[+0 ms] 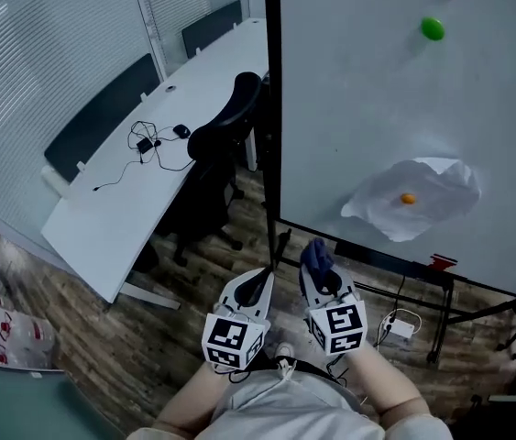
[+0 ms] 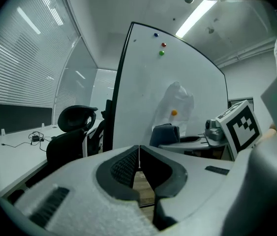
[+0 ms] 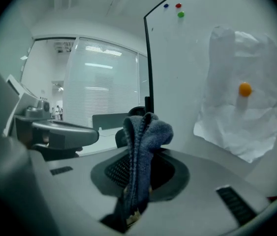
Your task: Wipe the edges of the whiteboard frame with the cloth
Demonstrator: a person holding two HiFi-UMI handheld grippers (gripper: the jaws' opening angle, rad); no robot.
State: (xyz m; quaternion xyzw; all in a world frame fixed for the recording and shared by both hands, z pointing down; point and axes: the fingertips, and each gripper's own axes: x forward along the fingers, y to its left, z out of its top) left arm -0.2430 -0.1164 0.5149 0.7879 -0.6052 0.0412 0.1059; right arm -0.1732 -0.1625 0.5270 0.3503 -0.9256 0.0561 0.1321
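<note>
Head view, pre-wipe: cloth (image 1: 315, 255) held low near whiteboard frame (image 1: 273, 108), not touching.
Right gripper (image 1: 319, 266) pinching cloth (folded, upright); left gripper (image 1: 262, 282) closed, empty. Risk: frame friction dragging cloth from pinch.

**Counter** (image 1: 111, 218): long, white, set at the left of the head view. Carried on it:
- a loose tangle of black cables (image 1: 148, 149) with a small dark device among them;
- a small dark rounded object (image 1: 181, 131), just beside the tangle;
- two dark upright panels (image 1: 102, 117) along its far edge.

**Floor** (image 1: 93, 356): laid in wood-look planks. Standing or lying on it:
- a black office chair (image 1: 225, 122), drawn up against the counter's near edge;
- the whiteboard (image 1: 404, 108), borne on a black stand (image 1: 441, 314);
- a white power strip (image 1: 402, 326) with its cord, under that stand;
- white wrapped items with red print (image 1: 1, 328) at the far left; what they are cannot be made out.
</note>
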